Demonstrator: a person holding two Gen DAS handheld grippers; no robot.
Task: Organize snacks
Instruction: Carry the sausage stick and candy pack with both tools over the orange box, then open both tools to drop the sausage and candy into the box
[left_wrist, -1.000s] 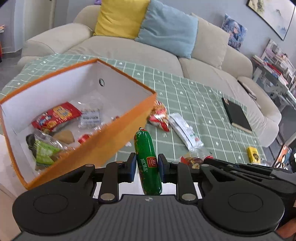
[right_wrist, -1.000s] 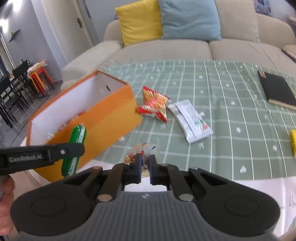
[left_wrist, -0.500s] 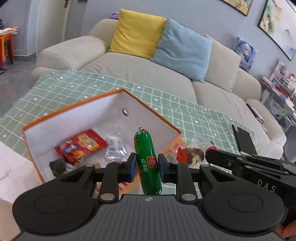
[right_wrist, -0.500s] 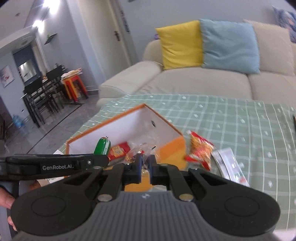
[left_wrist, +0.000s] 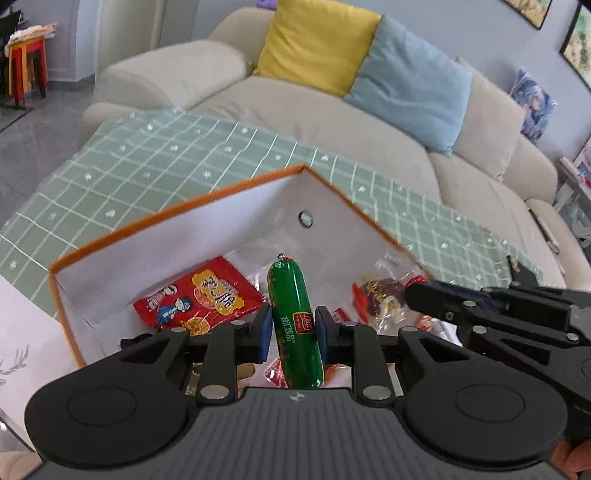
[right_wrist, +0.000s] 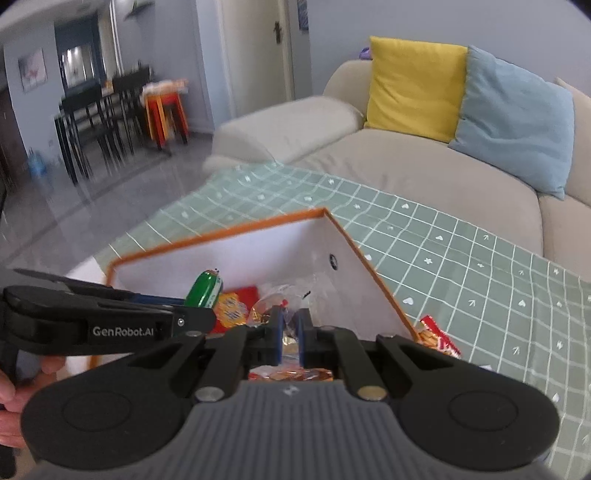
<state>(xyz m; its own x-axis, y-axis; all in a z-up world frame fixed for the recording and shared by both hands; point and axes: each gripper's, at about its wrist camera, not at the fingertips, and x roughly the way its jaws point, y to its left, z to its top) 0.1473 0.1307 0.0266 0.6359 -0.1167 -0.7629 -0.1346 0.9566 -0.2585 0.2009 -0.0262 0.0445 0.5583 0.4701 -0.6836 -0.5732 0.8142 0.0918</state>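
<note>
Now that both have swung over the orange box (left_wrist: 177, 218), the left hand-held gripper (left_wrist: 291, 328) clamps the green sausage (left_wrist: 295, 325) and the right hand-held gripper (right_wrist: 290, 332) pinches a clear candy bag (right_wrist: 280, 299), ready to drop.

One box (left_wrist: 207, 236), two cushions (left_wrist: 317, 44) — perhaps four snacks (left_wrist: 295, 321).

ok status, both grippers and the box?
Left gripper shut on green sausage, over the orange box. Right gripper shut on clear candy bag, also over box. Nothing in the way.
</note>
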